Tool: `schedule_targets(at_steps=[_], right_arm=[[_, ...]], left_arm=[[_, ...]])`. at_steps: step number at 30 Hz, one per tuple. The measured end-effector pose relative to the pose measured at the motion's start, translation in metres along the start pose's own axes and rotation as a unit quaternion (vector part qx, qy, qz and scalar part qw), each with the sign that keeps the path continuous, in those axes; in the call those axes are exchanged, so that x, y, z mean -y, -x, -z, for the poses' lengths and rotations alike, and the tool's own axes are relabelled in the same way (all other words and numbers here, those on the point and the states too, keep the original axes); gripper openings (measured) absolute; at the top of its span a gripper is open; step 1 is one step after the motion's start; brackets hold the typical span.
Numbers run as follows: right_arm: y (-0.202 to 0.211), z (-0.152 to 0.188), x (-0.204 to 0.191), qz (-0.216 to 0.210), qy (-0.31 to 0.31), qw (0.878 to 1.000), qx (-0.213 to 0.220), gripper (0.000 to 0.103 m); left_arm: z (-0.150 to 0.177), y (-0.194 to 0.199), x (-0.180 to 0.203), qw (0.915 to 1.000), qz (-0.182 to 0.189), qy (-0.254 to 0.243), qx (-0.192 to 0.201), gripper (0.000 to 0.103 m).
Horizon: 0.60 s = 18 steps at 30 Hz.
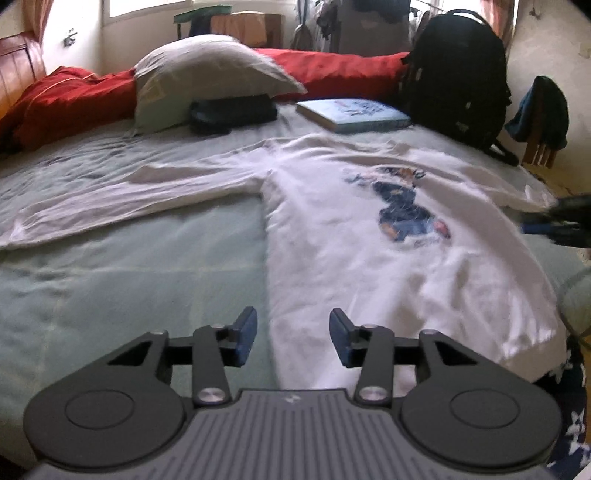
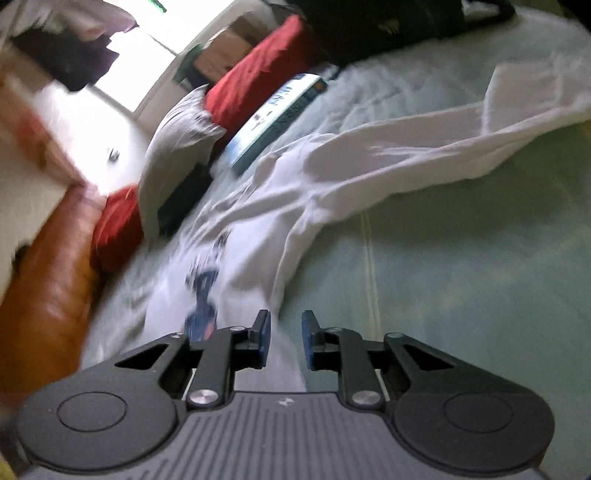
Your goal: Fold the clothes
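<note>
Shirt [image 1: 332, 236], white with a blue printed figure, lies spread on the green bedsheet [image 1: 129, 277]; no print lettering reads. Left gripper [image 1: 293, 341] and right gripper [image 2: 284, 341] hover at its side edges, fingers parted, holding nothing

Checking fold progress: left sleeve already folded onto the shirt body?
No. The white shirt's left sleeve lies stretched out flat on the bed.

White shirt [image 2: 258, 206] print motion-blurred; backpack [image 2: 380, 26] cropped by the top edge.
</note>
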State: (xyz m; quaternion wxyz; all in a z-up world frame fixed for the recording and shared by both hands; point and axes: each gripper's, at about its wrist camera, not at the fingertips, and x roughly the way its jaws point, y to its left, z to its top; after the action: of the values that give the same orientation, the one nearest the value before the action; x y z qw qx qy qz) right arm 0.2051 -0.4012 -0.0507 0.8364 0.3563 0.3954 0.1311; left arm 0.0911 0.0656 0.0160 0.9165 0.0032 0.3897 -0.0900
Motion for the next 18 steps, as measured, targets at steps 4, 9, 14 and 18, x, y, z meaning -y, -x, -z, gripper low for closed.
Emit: schedule_targets(at_steps=[4,9,14,18], right_arm=[[-0.042,-0.02,0.012,-0.014,-0.044,0.999,-0.01,0.029],[-0.07,-0.025,0.013,-0.018,-0.052,0.998,-0.001,0.03],[-0.072,-0.026,-0.002,0.025,0.002,0.999,0.022,0.009],[-0.054,-0.037,-0.01,0.063,0.04,0.996,0.053,0.009]], left_arm=[[-0.004,-0.017,0.004,1.0,0.003,0.003,-0.008,0.049],[-0.006,-0.035,-0.003,0.9997,-0.012,0.004,-0.022,0.049],[-0.008,-0.046,-0.007,0.9995,-0.012,0.004,-0.03,0.049],[-0.01,-0.046,-0.008,0.9996,-0.003,0.002,-0.027,0.05]])
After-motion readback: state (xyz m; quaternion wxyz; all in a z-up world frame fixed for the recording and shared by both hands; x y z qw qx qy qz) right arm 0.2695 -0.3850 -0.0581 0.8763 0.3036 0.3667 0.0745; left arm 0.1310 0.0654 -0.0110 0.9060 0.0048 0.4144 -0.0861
